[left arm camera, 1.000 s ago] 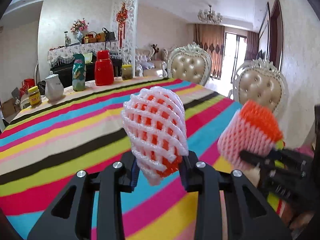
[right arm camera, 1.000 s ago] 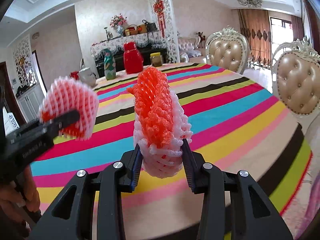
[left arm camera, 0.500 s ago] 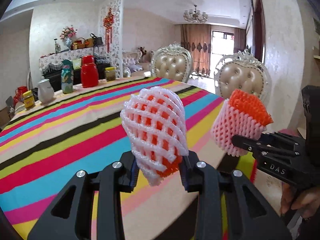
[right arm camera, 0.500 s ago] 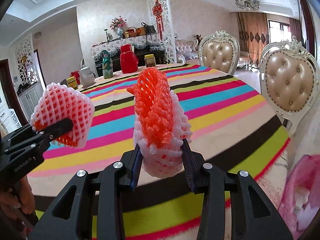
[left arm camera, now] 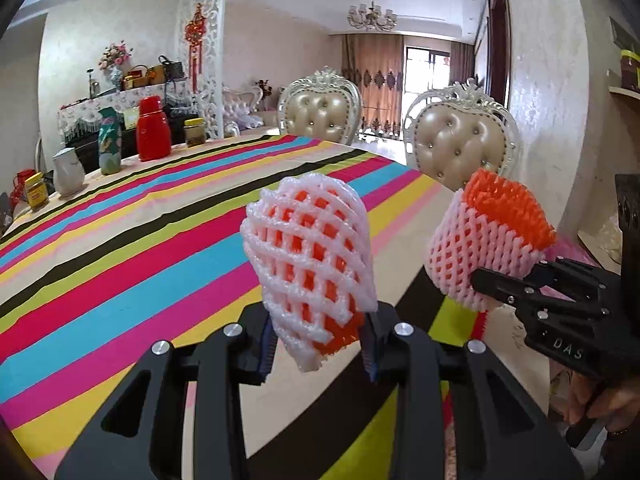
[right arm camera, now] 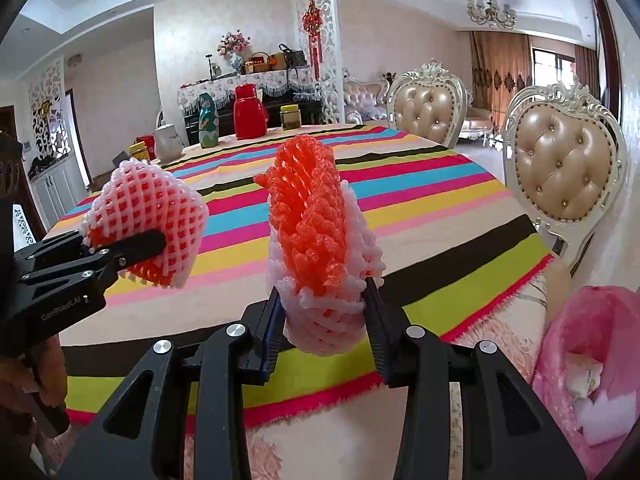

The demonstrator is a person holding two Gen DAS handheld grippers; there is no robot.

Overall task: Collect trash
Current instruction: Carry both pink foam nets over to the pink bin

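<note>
Striped desk (right arm camera: 440,216) is lying bare of litter nearby while the left tool (left arm camera: 320,354) and right tool (right arm camera: 324,326) are each clamping a foam net (left arm camera: 310,264) (right arm camera: 316,236) aloft, with the pink bag (right arm camera: 592,340) likely waiting to receive both.

Hidden and cut-off parts around the two held foam nets

We see the pink bag (right arm camera: 592,364) cut by the right wrist view's edge, its contents too blurred to name; the jar labels (left arm camera: 34,192) are too small to read, and each foam net's (left arm camera: 312,268) pinched base hides behind the fingers (left arm camera: 372,344).
</note>
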